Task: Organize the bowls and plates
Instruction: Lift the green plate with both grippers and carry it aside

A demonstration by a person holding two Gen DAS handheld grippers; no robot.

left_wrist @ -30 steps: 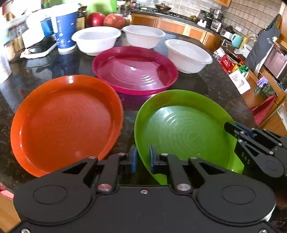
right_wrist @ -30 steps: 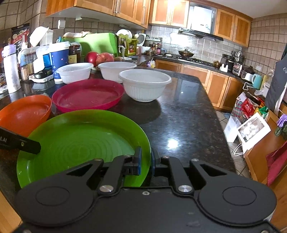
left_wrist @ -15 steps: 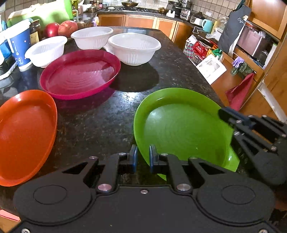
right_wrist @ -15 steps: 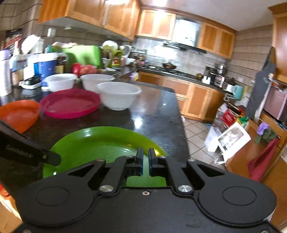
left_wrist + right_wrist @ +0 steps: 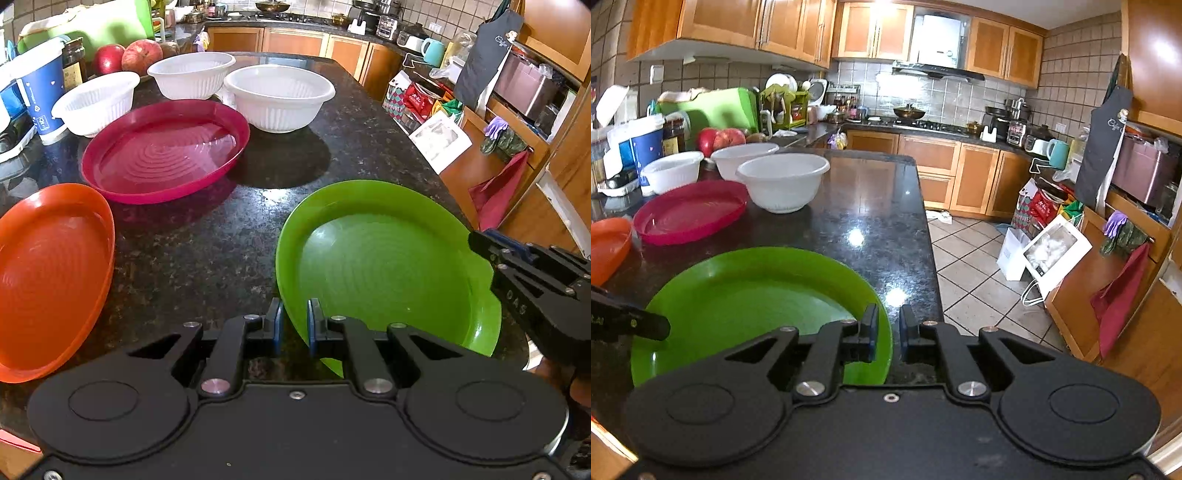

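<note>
Since a second ago the round green plastic plate (image 5: pixel 384 273) slid right, away from the orange plastic plate (image 5: pixel 51 280). Left hand-held gripper (image 5: pixel 294 325) clamps its near-left rim, right hand-held gripper (image 5: pixel 886 328) clamps its right rim, by the dark granite counter (image 5: pixel 221 236) edge.

Dark speckled stone counter (image 5: pixel 221 236), glossy. On it: orange plate (image 5: pixel 51 273) near left, pink plate (image 5: pixel 162 151) behind it, mid-left. Three white bowls (image 5: pixel 279 96) in a row at the far side, just beyond the pink plate. Blue cup (image 5: pixel 42 94) far left, beside the leftmost bowl. Red apples (image 5: pixel 125 57) behind the bowls. Green plate (image 5: pixel 384 273) near right, by the counter's right edge; whether it rests flat cannot be told.
</note>
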